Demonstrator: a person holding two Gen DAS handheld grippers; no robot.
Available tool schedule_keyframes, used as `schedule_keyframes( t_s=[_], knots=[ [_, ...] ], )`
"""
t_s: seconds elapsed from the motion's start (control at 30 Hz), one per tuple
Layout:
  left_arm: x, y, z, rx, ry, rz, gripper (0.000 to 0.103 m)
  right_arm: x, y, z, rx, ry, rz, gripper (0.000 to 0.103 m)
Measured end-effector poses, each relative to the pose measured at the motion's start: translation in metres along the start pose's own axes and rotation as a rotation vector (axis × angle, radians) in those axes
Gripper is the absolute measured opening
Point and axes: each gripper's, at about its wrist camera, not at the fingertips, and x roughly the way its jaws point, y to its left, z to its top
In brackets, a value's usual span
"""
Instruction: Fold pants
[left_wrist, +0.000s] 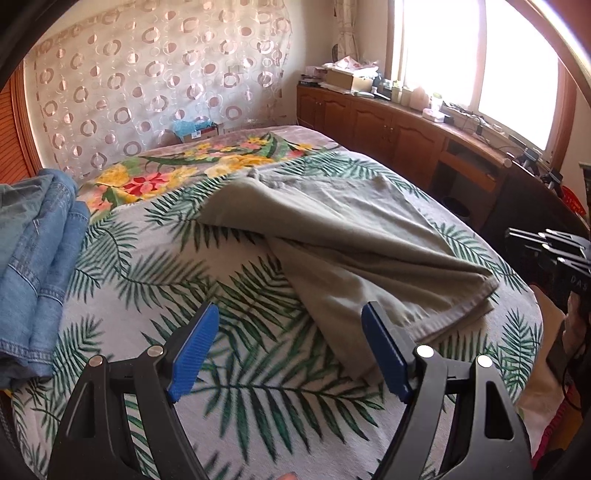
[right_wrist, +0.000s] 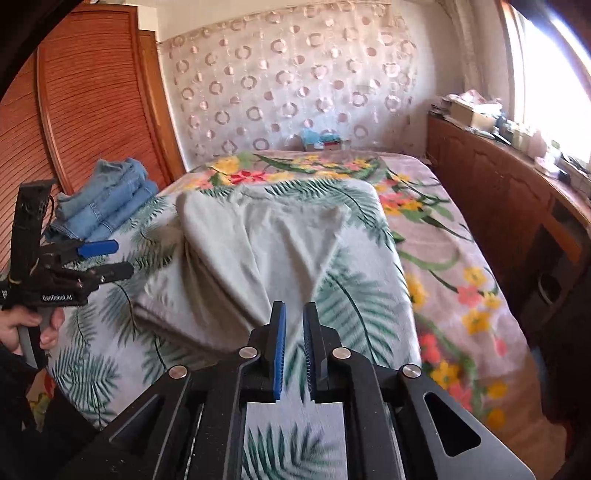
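Grey-green pants (left_wrist: 343, 236) lying folded over on the palm-leaf bedspread (left_wrist: 236, 369), mid-bed, one flap crossing another, thick hem edge at the near right. From the right wrist view, same pants (right_wrist: 258, 258) spread left of centre, folded edge nearest at the left, cloth rumpled in soft ridges. Left gripper (left_wrist: 291, 354) hovering above the bedspread just near of the pants, blue pads (left_wrist: 195, 350) spread wide, nothing between them; right-hand pad overlapping the near corner of the pants in the picture, contact not possible to judge. Same tool seen from the right wrist view at far left (right_wrist: 110, 258), held in a bare hand (right_wrist: 33, 328), fingers parted, pointing across the bed above the left edge of the bedspread. Right gripper (right_wrist: 294, 354) hanging over the near end of the bed, pads drawn close with a narrow slit left open, gripping nothing, tips just near of the pants. Stack of folded blue jeans (left_wrist: 37, 258) resting at the left edge of the bed, well apart from the pants. Floral blanket (right_wrist: 443, 258) showing beyond and right of the bedspread. Wooden cabinet run (left_wrist: 388, 125) along the right wall under a bright window (left_wrist: 480, 62), cluttered on top. Ring-patterned curtain (left_wrist: 155, 81) hanging at the far end.
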Motion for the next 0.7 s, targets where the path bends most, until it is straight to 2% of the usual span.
schedule_keyframes(
  t_s=[0.13, 0.2, 0.43, 0.7],
  knots=[
    [0.005, 0.014, 0.006, -0.008, -0.003, 0.018, 0.08, 0.028, 0.008, 0.024, -0.05, -0.01, 0.045, 0.023],
    [0.008, 0.02, 0.009, -0.016, -0.002, 0.028, 0.08, 0.044, 0.012, 0.037, -0.074, -0.011, 0.057, 0.025],
    [0.02, 0.036, 0.02, -0.041, -0.001, 0.052, 0.08, 0.084, 0.015, 0.07, -0.13, 0.022, 0.107, 0.025],
    [0.032, 0.049, 0.026, -0.067, 0.008, 0.068, 0.08, 0.145, 0.013, 0.092, -0.165, 0.132, 0.124, 0.025]
  ],
)
